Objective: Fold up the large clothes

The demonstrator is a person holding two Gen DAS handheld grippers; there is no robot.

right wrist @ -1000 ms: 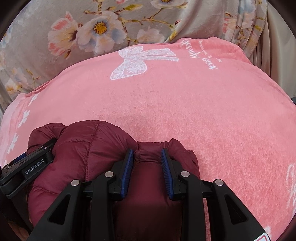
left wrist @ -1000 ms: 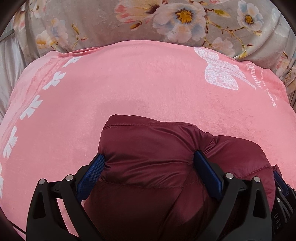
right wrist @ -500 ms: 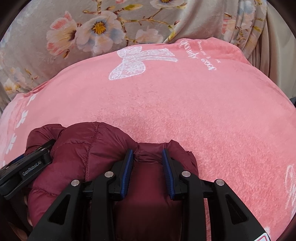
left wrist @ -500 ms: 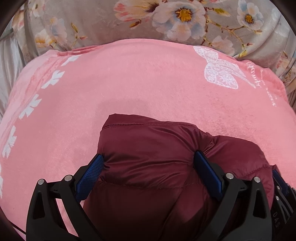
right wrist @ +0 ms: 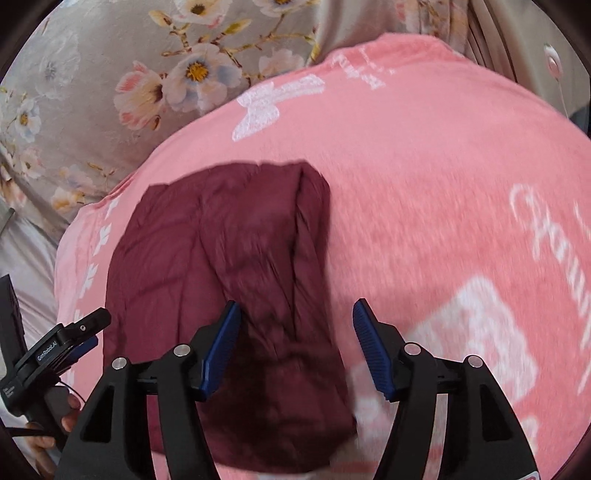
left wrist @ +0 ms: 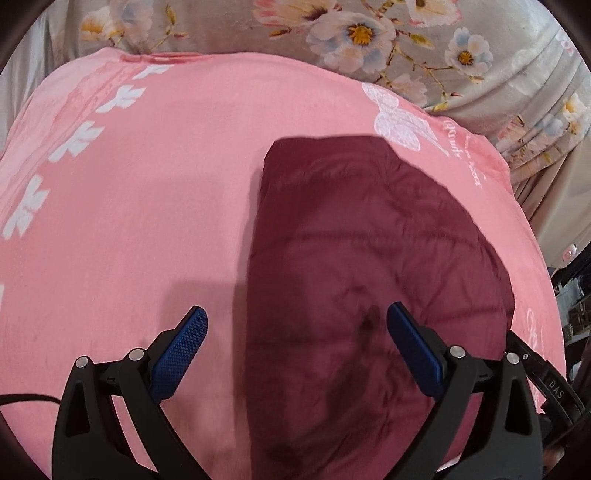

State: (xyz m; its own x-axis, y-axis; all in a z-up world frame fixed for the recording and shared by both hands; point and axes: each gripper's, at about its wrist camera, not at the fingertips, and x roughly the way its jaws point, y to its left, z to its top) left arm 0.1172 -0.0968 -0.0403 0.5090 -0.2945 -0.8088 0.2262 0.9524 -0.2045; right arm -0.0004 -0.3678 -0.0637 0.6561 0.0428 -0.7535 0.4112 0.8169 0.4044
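Both tools are off the garment now: the left gripper [left wrist: 295, 343] stands with jaws wide and nothing pinched, and the right gripper [right wrist: 295, 341] has just been opening, its blue pads clear of the cloth. The dark maroon quilted puffer jacket [left wrist: 354, 280], folded into a long padded bundle, lies on the pink plush blanket [left wrist: 129, 229] directly ahead of both grippers. Its long axis runs away from them, near end under the jaws, far squared end toward the grey floral bedding [left wrist: 332, 33]. Neither hand looks clearly nearer.
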